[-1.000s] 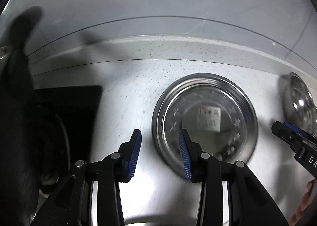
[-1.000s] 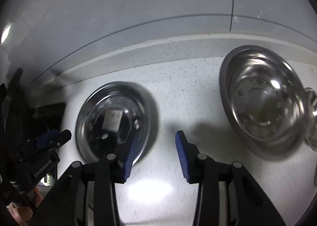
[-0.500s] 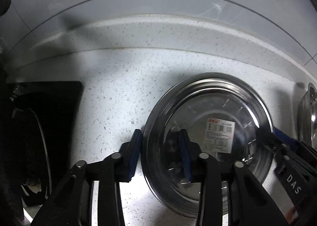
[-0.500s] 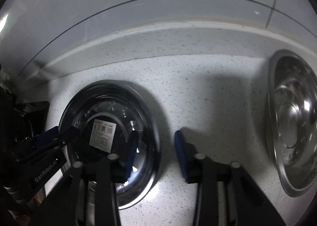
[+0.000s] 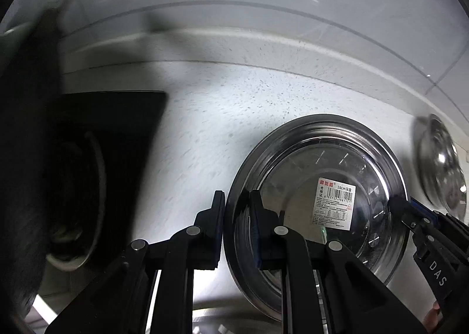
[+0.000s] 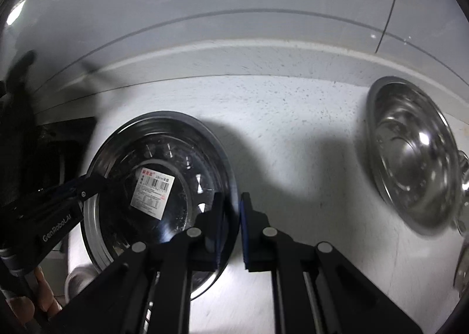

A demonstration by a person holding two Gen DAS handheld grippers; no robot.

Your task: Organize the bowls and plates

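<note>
A steel plate (image 5: pixel 293 158) with a barcode sticker is gripped from both sides over the speckled white counter (image 5: pixel 219 117). My left gripper (image 5: pixel 237 216) has its blue pads on the plate's left rim, and its jaws are still closing. My right gripper (image 6: pixel 231 216) is shut on the opposite rim of the same plate (image 6: pixel 152 134). Each gripper also shows in the other's view: the right gripper (image 5: pixel 404 210) and the left gripper (image 6: pixel 93 184). I cannot tell whether the plate touches the counter.
A second steel dish (image 6: pixel 410 158) lies on the counter to the right, also seen at the edge as the steel dish (image 5: pixel 439 164). More steel ware (image 6: pixel 464 184) sits beyond it. A black cooktop (image 5: pixel 117 128) fills the left. The wall upstand (image 6: pixel 263 55) runs behind.
Both grippers came in from open over the counter, straddled the plate's opposite rims and closed on them. The plate now sits larger and nearer in both views.
</note>
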